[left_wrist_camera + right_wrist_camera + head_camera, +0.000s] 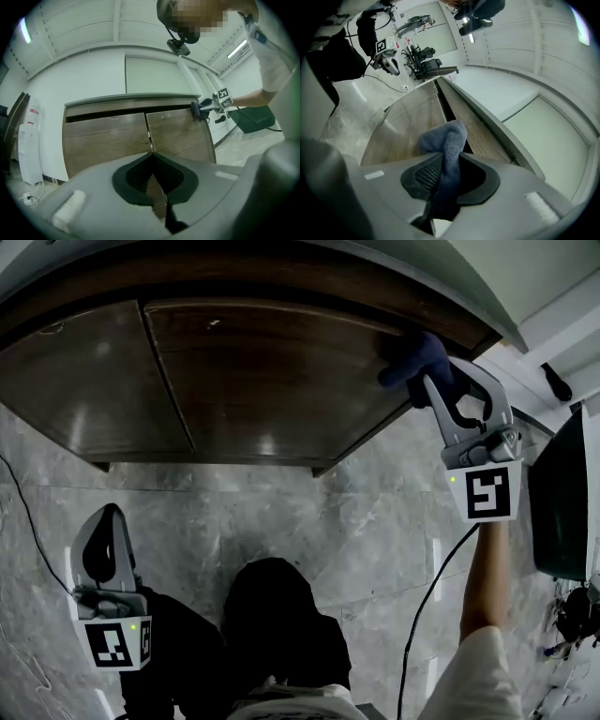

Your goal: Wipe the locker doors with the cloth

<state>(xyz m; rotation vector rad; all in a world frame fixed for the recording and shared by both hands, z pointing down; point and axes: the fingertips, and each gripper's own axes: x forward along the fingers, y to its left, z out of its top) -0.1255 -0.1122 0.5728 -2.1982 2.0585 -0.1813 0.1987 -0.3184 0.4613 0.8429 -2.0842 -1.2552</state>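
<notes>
Two brown wood locker doors, a left door (84,381) and a right door (272,371), fill the top of the head view. My right gripper (427,382) is shut on a blue cloth (412,360), which touches the right door's top right corner. In the right gripper view the cloth (446,138) bulges out between the pads of that gripper (444,164), close to the door face (405,126). My left gripper (109,517) hangs low at the left over the floor, away from the doors. In its own view this gripper (151,157) is shut on nothing and faces the door seam (149,136).
Grey marble floor (309,521) runs up to the locker. A black cable (28,521) lies at the left and another hangs from the right gripper. A dark green object (562,502) stands at the right. A white appliance (29,145) stands left of the locker.
</notes>
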